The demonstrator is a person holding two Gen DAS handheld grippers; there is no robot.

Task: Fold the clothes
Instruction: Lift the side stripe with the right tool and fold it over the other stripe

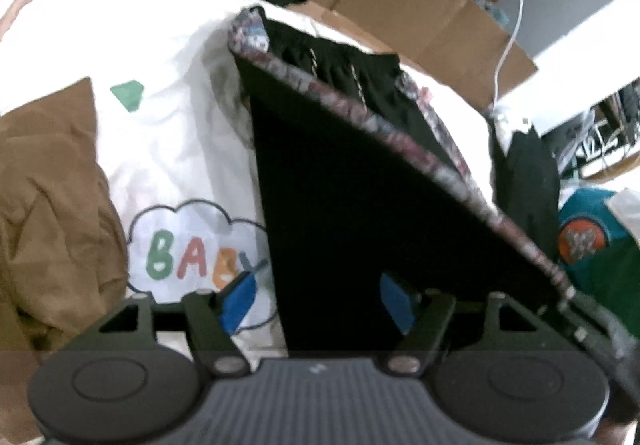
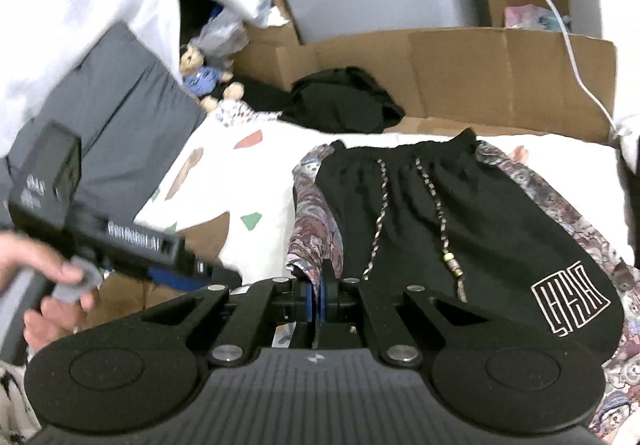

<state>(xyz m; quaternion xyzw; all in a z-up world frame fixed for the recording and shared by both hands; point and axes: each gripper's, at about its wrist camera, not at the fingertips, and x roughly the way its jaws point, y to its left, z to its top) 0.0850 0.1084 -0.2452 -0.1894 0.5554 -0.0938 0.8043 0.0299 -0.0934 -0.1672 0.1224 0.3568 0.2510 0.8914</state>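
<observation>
The right gripper (image 2: 318, 295) has its jaws pinched together on the patterned side edge of the black shorts (image 2: 460, 221), the blue pads flat against a fold of that floral trim. The grip seems meant to lift one side of the shorts so it can be carried across the other half. In the left wrist view the same edge rises as a taut diagonal of patterned trim over dark cloth, which fits a side being raised.

The left gripper (image 1: 318, 299) has its jaws spread wide, the blue pads well apart, with the dark cloth of the shorts hanging just in front of one pad and nothing pressed between them. It looks free to take a new hold or to steady the cloth. In the right wrist view this gripper sits to the left of the shorts, held in the person's hand (image 2: 48, 277).

The shorts lie on a white sheet (image 1: 180, 125) printed with coloured shapes, waistband and drawstrings (image 2: 430, 197) away from the right gripper, the white logo on the leg to the right of the drawstrings. Beyond the waistband lie a dark garment (image 2: 340, 101) and an open cardboard box (image 2: 500, 77); a brown garment (image 1: 48, 205) lies left of the shorts.
</observation>
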